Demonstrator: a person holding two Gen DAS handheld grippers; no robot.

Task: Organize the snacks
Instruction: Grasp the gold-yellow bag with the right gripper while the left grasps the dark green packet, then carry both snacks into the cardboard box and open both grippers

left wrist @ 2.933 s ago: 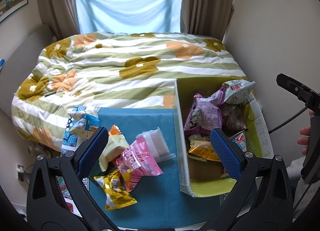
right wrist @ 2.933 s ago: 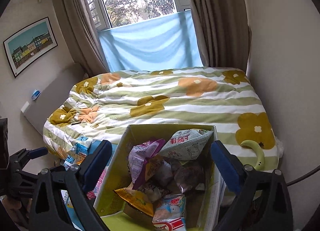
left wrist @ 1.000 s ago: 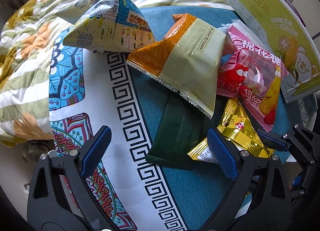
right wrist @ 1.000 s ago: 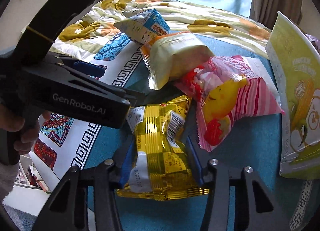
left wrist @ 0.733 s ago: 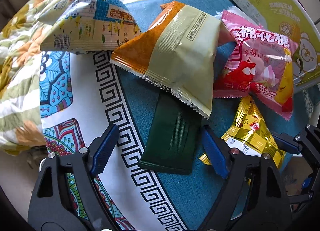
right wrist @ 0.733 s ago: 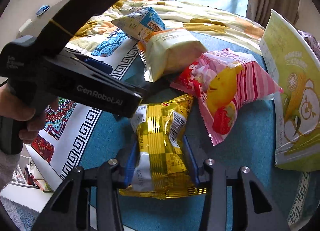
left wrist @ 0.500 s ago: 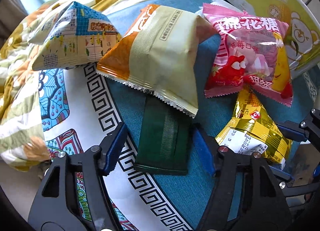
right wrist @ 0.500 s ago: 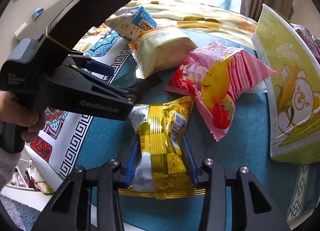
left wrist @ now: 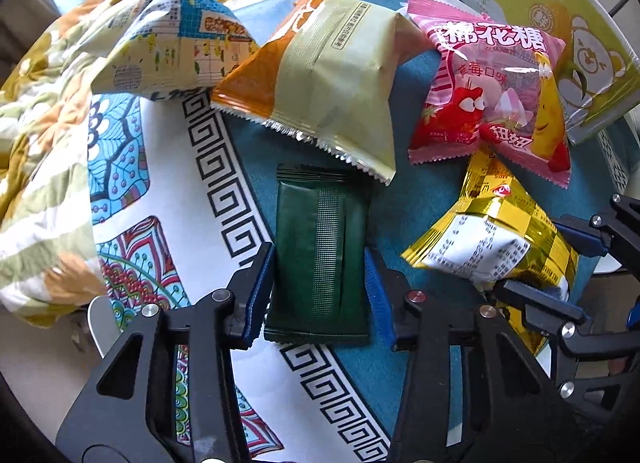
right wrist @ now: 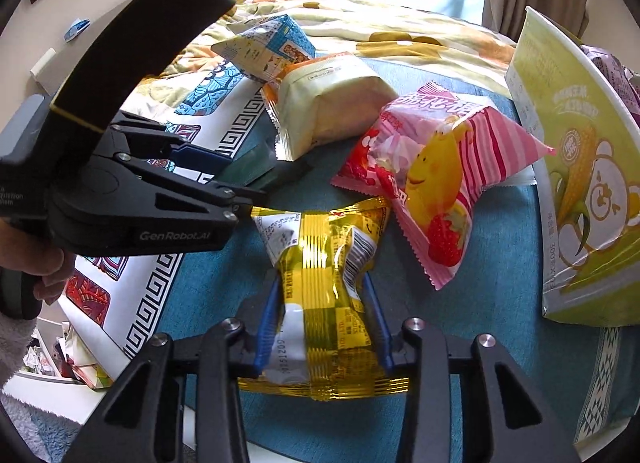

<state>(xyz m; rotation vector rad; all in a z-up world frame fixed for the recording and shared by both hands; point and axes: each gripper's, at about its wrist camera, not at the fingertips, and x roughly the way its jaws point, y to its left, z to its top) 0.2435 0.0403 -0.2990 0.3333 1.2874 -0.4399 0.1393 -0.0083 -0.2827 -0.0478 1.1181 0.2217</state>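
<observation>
Teal patterned cloth (left wrist: 404,379) over bed; left hand-held gripper (left wrist: 319,295) just closed, pinching flat green packet (left wrist: 320,259); right hand-held gripper (right wrist: 323,329) pinching gold packet (right wrist: 324,275). Lift both straight, clearing pink bag (right wrist: 436,183), toward snack box (right wrist: 576,167) beyond

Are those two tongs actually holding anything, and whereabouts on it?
Yes. The left tongs have just closed on the dark green packet, pinching its long sides near the lower end. The right tongs squeeze the gold packet across its middle.
</observation>
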